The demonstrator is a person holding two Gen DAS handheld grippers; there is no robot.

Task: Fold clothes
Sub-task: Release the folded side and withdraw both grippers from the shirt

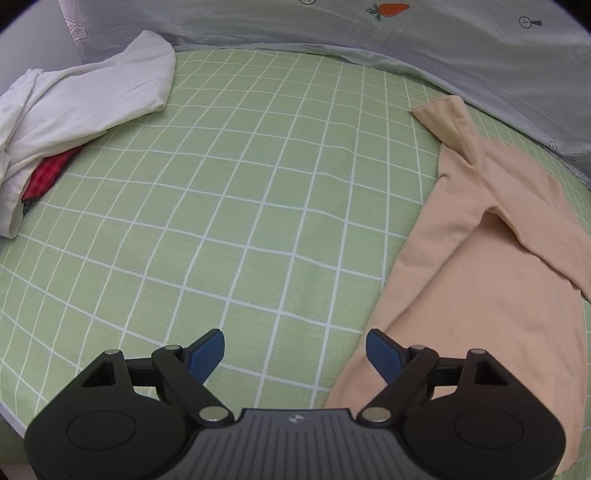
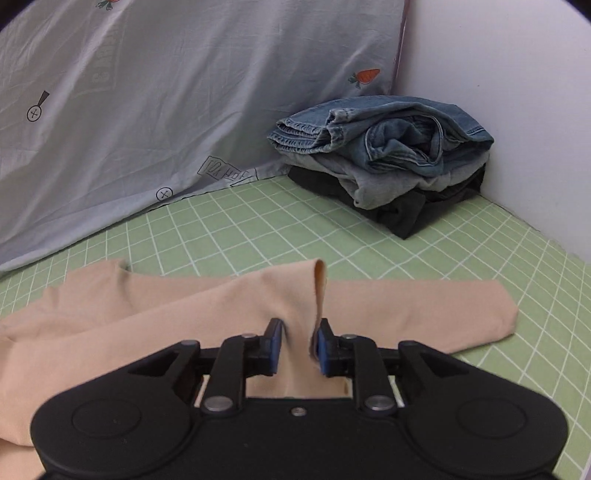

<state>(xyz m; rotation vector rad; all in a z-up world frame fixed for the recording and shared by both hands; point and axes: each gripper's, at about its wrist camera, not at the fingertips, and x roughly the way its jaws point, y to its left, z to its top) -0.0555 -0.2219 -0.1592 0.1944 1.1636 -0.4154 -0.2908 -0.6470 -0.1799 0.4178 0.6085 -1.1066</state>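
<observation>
Peach top (image 2: pixel 155 314) fold between right hand-held gripper (image 2: pixel 297 345) pads, partly parted; left hand-held gripper (image 1: pixel 294 354) wide, empty.

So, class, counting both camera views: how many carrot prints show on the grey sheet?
2 views, one carrot print each: top right in the left wrist view, upper right near the wall in the right wrist view. Possibly the same print; more may be hidden.

Red cloth (image 1: pixel 46 177) mostly hidden under white garment (image 1: pixel 74 110).
</observation>
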